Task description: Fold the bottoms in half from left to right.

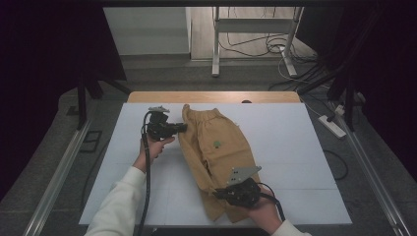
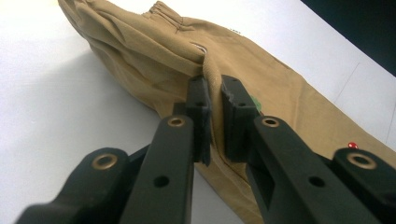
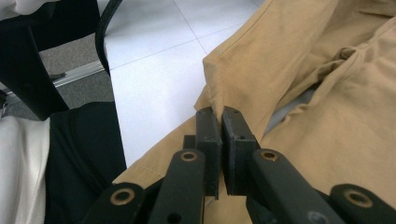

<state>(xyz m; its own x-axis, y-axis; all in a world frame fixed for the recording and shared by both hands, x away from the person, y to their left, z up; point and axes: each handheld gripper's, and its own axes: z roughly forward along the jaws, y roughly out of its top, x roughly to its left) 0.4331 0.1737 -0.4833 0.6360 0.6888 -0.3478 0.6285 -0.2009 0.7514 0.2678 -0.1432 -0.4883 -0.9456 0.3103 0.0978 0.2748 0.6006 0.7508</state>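
Note:
A pair of tan trousers (image 1: 223, 157) lies on the white table top (image 1: 295, 147), elastic waistband at the far end, legs reaching toward the near edge. A small green patch (image 1: 216, 144) marks the front. My left gripper (image 1: 183, 128) is at the garment's left side near the waist. In the left gripper view it (image 2: 214, 91) is shut on a raised fold of the tan cloth (image 2: 140, 51). My right gripper (image 1: 220, 192) is at the near leg end. In the right gripper view it (image 3: 220, 116) pinches a folded edge of the cloth (image 3: 289, 56).
A wooden strip (image 1: 211, 97) runs along the table's far edge. On the floor beyond stand a metal frame (image 1: 216, 44) and loose cables (image 1: 255, 46). A power strip (image 1: 332, 126) lies to the right. Dark curtains hang on both sides.

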